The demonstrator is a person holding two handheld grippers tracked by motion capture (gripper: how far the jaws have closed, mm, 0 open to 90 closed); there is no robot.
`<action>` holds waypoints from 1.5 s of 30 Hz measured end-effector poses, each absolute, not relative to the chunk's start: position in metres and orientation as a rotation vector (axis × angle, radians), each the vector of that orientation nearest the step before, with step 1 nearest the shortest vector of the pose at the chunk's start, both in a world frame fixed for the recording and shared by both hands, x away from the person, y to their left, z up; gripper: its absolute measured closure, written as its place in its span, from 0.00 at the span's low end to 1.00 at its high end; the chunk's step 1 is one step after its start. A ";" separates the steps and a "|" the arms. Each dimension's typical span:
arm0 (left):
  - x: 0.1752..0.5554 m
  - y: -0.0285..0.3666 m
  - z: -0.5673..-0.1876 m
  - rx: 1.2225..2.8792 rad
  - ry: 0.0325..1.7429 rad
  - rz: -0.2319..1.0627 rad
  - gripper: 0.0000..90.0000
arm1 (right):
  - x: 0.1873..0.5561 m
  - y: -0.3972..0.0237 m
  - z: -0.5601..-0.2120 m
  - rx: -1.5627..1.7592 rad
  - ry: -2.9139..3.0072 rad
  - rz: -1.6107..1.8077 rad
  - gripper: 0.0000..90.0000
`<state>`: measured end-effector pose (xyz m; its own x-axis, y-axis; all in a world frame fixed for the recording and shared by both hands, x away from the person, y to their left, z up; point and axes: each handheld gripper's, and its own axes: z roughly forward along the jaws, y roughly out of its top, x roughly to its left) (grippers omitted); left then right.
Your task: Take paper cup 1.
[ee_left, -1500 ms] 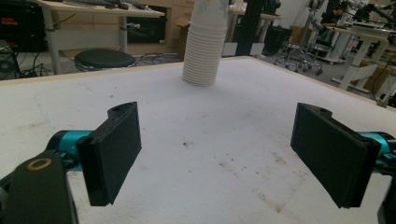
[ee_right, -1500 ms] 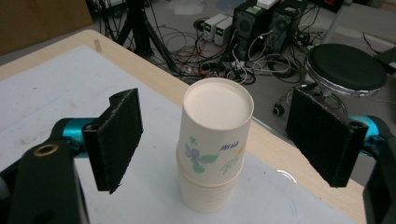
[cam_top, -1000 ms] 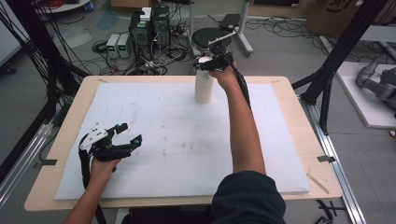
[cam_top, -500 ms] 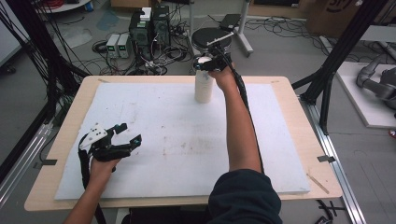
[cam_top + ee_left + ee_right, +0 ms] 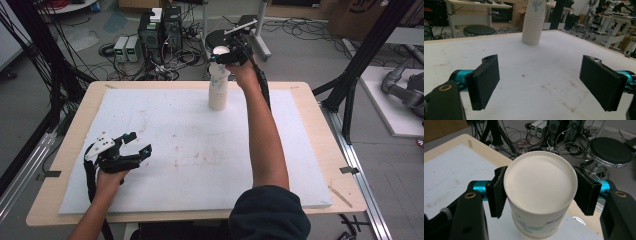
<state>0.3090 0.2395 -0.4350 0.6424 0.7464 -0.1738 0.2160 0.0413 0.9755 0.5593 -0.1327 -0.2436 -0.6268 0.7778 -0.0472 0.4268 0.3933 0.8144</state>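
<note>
A stack of upside-down white paper cups [image 5: 218,96] stands at the far middle of the white board [image 5: 190,150]. My right gripper [image 5: 223,57] is above it, and its jaws have just been closing on the topmost cup [image 5: 220,67]. That cup is raised partway off the stack. In the right gripper view the pads press both sides of the cup [image 5: 540,182], so the right gripper [image 5: 541,193] is shut on it. My left gripper [image 5: 134,143] rests near the front left of the board, open with nothing between its jaws. In the left gripper view the stack [image 5: 532,32] stands far ahead of the left gripper [image 5: 541,85].
The board lies on a wooden table [image 5: 310,100]. Beyond the far edge are a black stool [image 5: 220,37], computer boxes [image 5: 160,25] and loose cables on the floor. Black frame posts [image 5: 350,85] stand at both sides. The person's right arm [image 5: 265,140] stretches across the board's middle right.
The right gripper's jaws closed around the top cup, then rose with it, drawing it up from the stack. The left gripper stayed where it was.
</note>
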 end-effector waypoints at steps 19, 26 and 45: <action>0.306 0.233 -0.431 1.516 0.796 0.476 0.17 | 0.474 -0.189 -0.201 0.898 2.193 1.236 0.41; 0.305 0.228 -0.430 1.527 0.767 0.456 0.17 | 0.451 -0.212 -0.211 0.895 2.201 1.284 0.40; 0.302 0.214 -0.432 1.554 0.687 0.417 0.17 | 0.377 -0.232 -0.299 0.783 2.335 1.376 0.40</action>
<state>0.3022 0.2139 -0.4322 0.7513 0.6456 -0.1371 0.1764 0.0037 0.9843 0.3771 -0.2318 -0.2985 -0.7989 0.6015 0.0035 0.2945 0.3860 0.8742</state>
